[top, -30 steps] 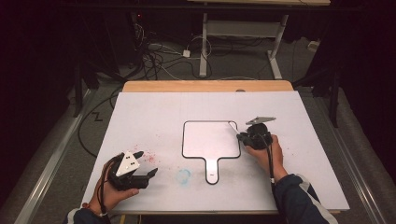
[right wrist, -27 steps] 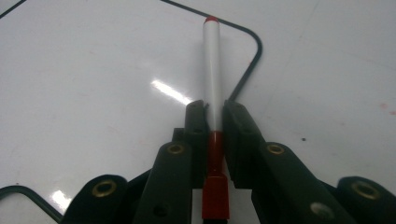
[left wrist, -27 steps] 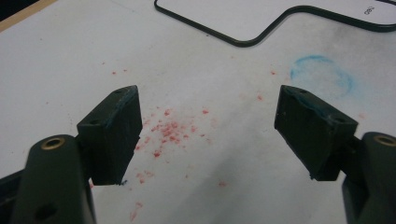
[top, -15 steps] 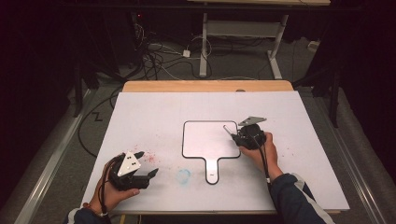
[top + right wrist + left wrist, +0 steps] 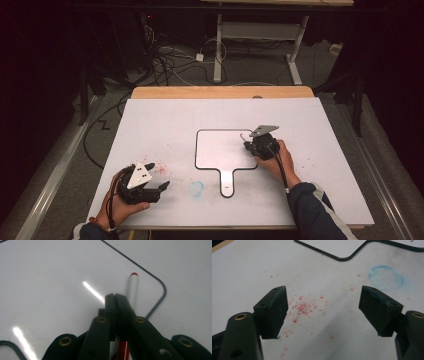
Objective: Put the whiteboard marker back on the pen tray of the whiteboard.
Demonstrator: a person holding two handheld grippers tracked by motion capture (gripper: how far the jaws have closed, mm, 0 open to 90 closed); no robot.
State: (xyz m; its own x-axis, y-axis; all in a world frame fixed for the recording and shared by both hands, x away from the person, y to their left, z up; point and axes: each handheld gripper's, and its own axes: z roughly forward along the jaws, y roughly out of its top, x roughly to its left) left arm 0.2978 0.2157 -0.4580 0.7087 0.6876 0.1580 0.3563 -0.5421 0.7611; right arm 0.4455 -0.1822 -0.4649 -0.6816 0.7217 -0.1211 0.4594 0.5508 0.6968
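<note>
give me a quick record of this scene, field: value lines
surface: white table
board: small handled whiteboard, flat at table centre
marker: white, red-tipped marker, lying on the board near its corner, under the right gripper
right gripper: jaws just closed together, above the marker; the marker is not between the pads
left gripper: open, nothing between the jaws, over red specks
stains: blue ring smudge beside the board's handle

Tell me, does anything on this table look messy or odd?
Yes. Red specks are scattered on the white table by the left gripper, and a smudged blue ring sits beside the whiteboard handle. They look like leftover marker.
</note>
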